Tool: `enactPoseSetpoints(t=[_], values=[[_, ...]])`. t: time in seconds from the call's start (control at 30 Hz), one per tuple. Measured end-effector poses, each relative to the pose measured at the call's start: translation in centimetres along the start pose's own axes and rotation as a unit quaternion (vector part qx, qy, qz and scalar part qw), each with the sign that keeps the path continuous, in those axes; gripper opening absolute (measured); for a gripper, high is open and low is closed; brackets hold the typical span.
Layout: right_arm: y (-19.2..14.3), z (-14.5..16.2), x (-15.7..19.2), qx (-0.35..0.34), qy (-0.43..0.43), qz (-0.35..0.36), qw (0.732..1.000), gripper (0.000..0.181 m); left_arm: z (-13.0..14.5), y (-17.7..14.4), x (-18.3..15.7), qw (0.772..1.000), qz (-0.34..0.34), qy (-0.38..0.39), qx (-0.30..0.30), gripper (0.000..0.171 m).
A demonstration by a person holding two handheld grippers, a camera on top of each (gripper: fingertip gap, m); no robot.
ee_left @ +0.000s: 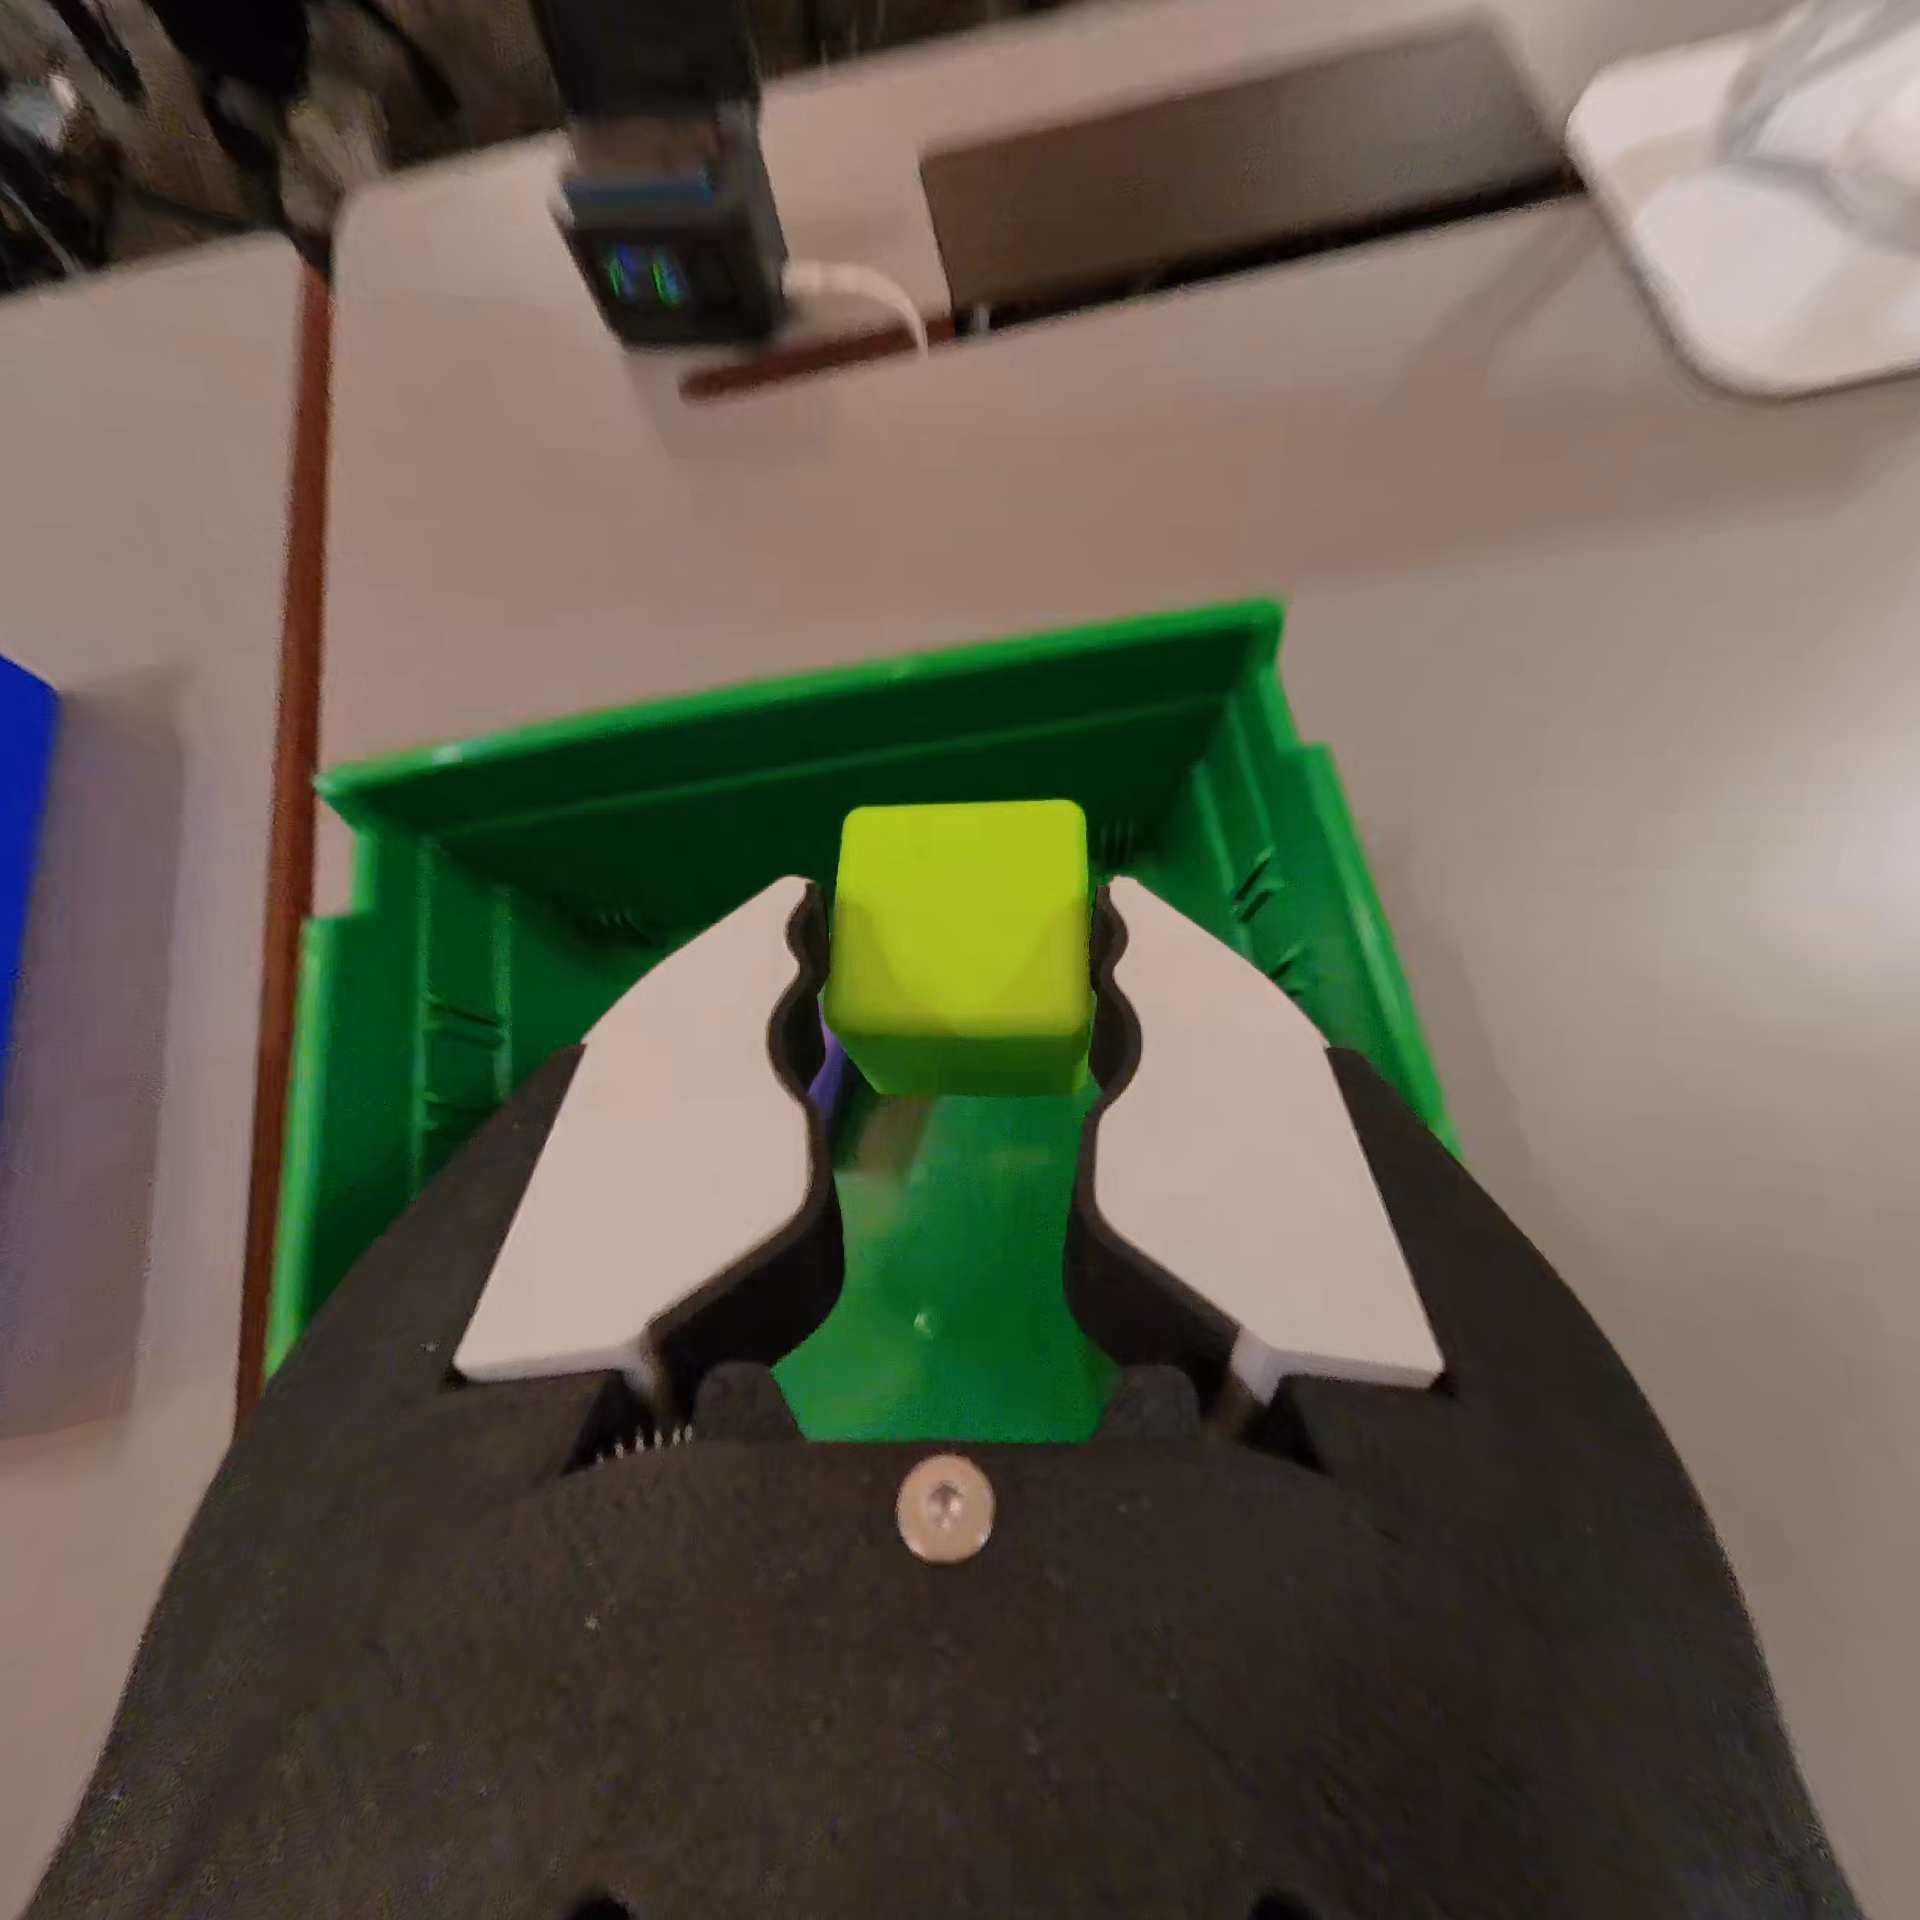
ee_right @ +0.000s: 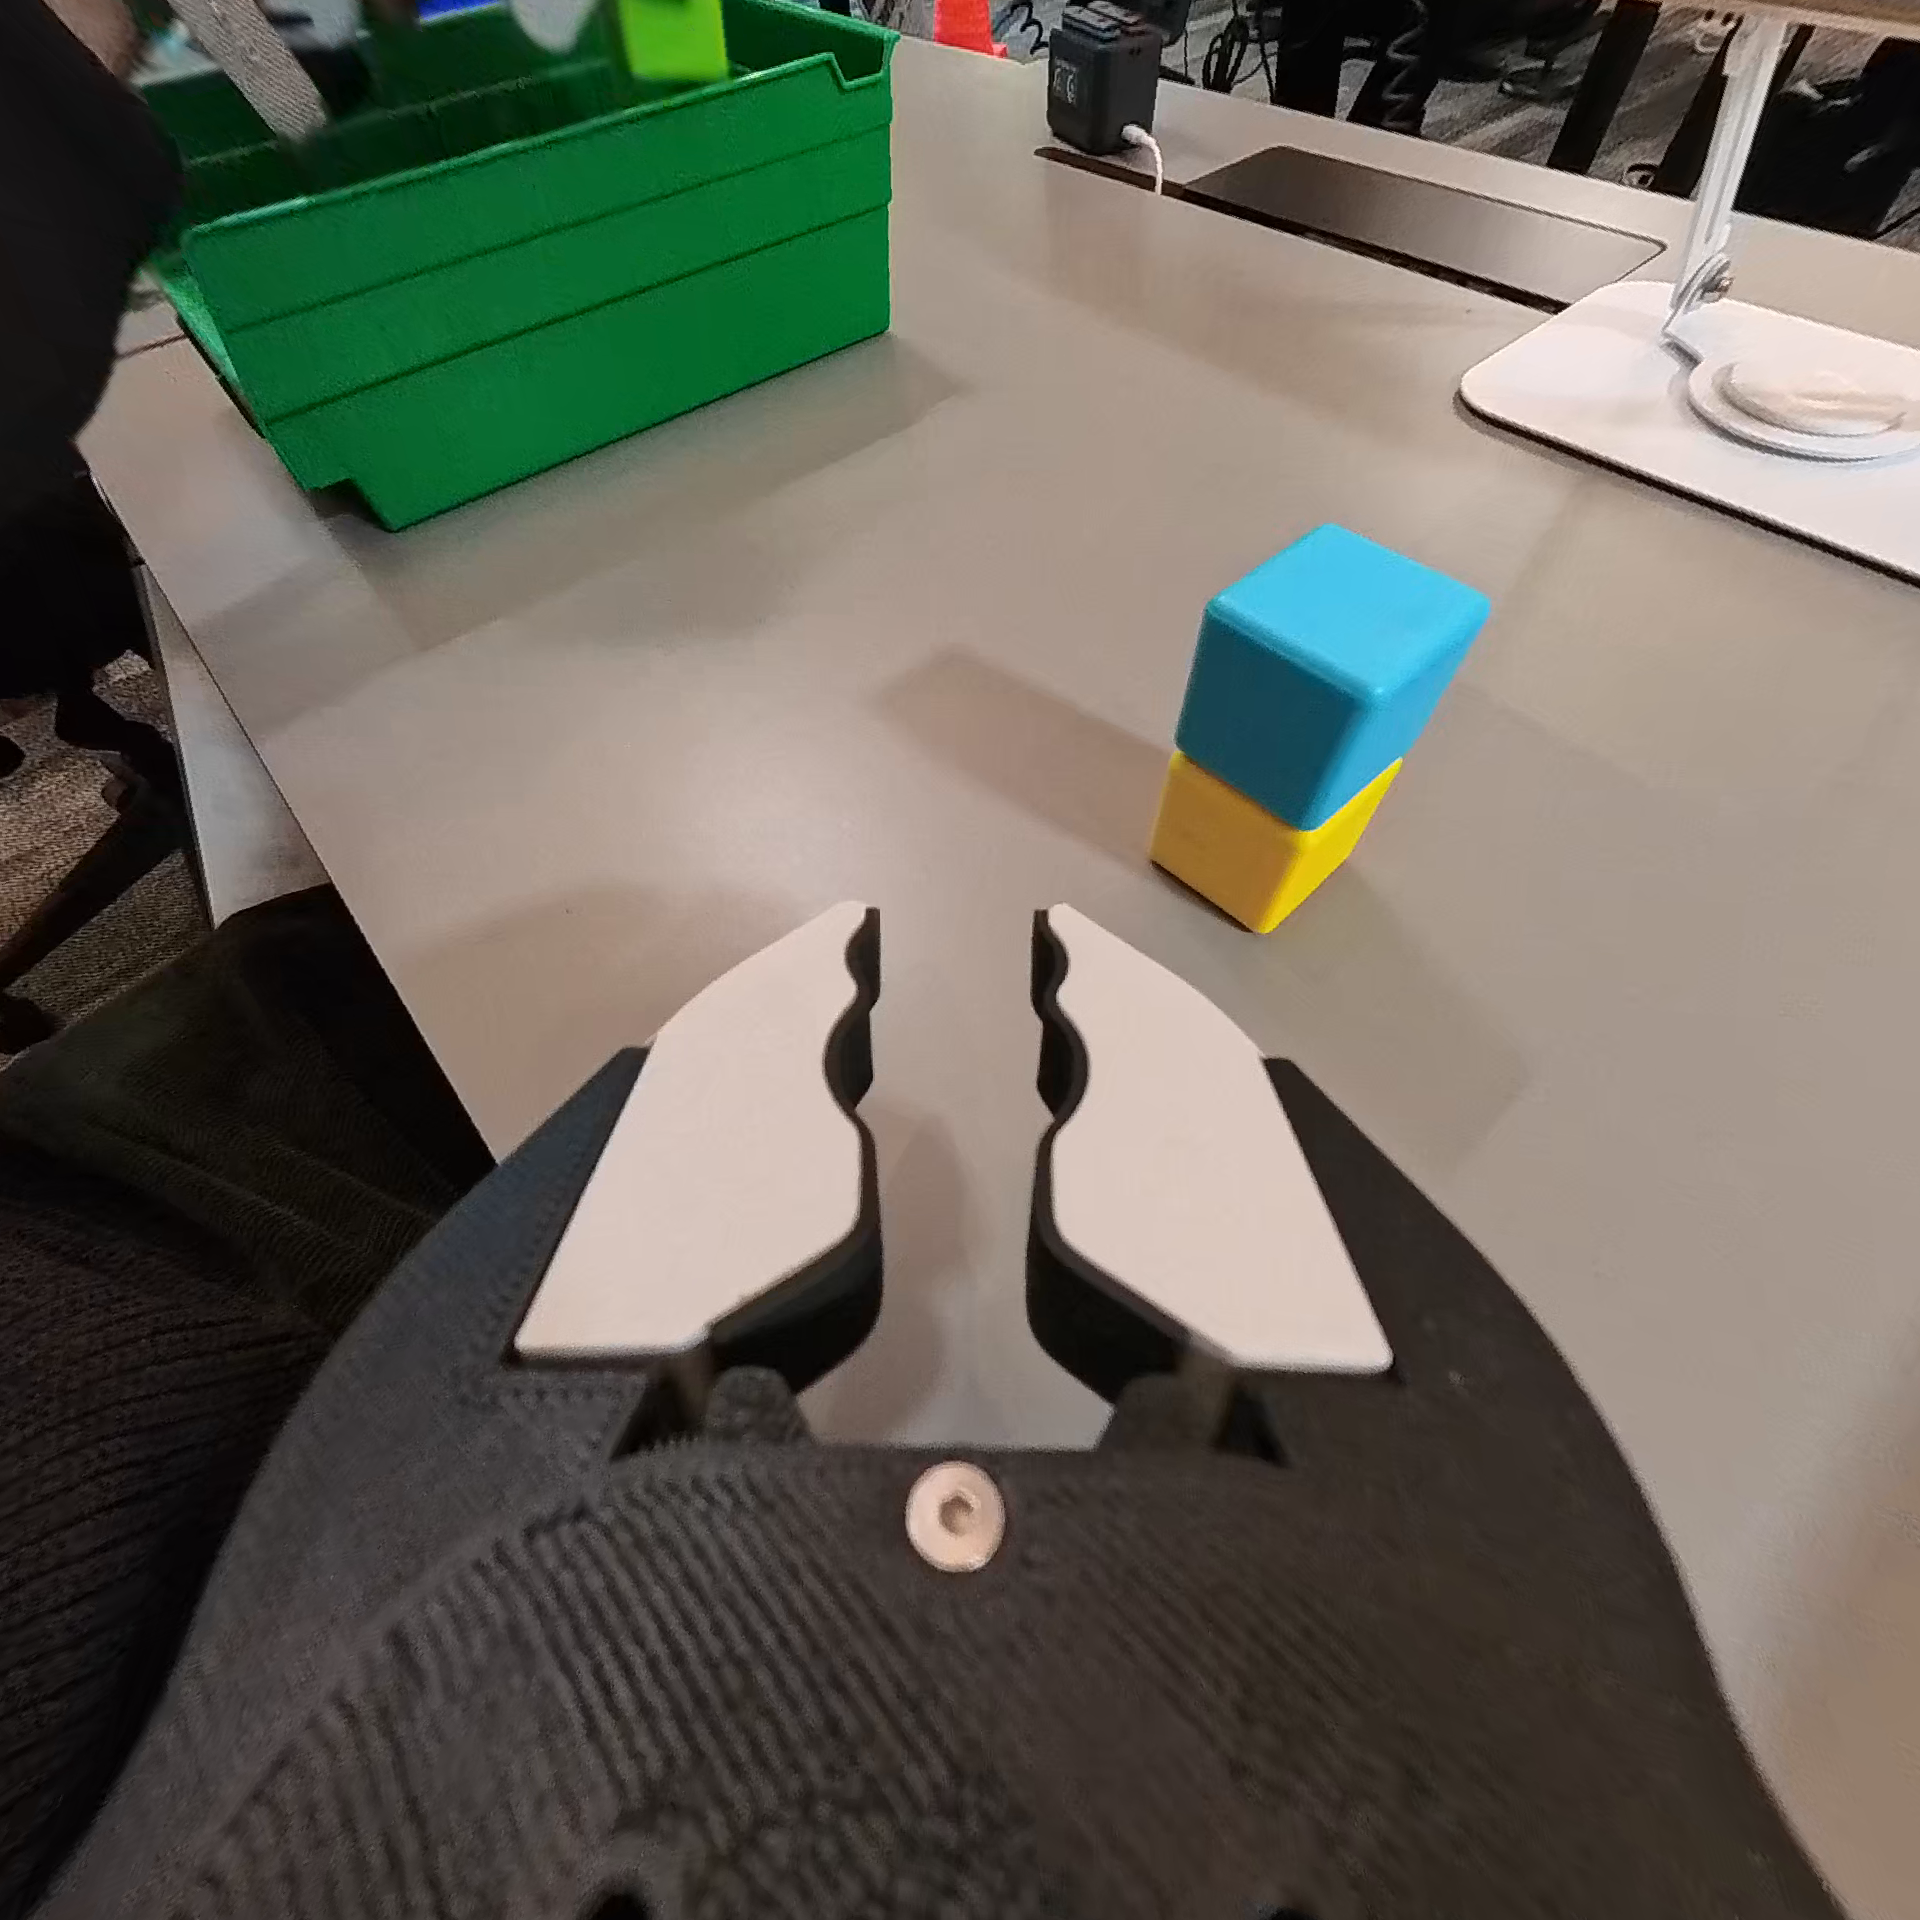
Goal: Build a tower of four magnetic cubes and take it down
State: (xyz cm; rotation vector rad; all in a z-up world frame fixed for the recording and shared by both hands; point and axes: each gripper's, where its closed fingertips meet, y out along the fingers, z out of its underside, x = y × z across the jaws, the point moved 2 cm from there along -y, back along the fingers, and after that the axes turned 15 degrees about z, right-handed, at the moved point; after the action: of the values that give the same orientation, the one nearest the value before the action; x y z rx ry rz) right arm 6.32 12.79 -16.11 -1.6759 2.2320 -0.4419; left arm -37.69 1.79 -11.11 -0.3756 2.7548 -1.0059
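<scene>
My left gripper (ee_left: 958, 904) is shut on a lime green cube (ee_left: 961, 940) and holds it over the inside of a green plastic bin (ee_left: 790, 717). The same cube (ee_right: 673, 36) and bin (ee_right: 561, 301) show at the far left in the right wrist view, with the cube above the bin's rim. My right gripper (ee_right: 956, 920) is open and empty, low over the grey table (ee_right: 727, 644). A light blue cube (ee_right: 1325, 675) sits skewed on a yellow cube (ee_right: 1262, 847) just ahead and to the right of the right gripper.
A black charger with a white cable (ee_right: 1101, 73) and a dark recessed panel (ee_right: 1423, 218) lie at the table's back. A white stand base (ee_right: 1621, 416) sits at the right. A blue object (ee_left: 21, 831) lies left of the bin. The table edge (ee_right: 312, 831) drops at left. The tips of one gripper are about 45 cm away from the tips of the other.
</scene>
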Motion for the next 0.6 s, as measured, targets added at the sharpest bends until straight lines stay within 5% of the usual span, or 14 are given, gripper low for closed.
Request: enactPoseSetpoints(t=[0.13,0.3,0.6], values=[[0.1,0.1,0.0,0.002,-0.003,0.001,1.0,0.028,-4.9,-4.1,-3.5,0.993,0.037,0.046,-0.098,0.051],[-0.3,0.4,-0.2,0.004,-0.004,0.01,1.0,0.028,-9.2,-6.4,-12.1,0.967,0.141,0.143,-0.157,0.051],[-3.4,1.9,-2.8,0.004,0.02,0.074,0.997,0.027,-10.8,-1.7,-26.8,0.891,0.356,0.25,-0.133,0.05]])
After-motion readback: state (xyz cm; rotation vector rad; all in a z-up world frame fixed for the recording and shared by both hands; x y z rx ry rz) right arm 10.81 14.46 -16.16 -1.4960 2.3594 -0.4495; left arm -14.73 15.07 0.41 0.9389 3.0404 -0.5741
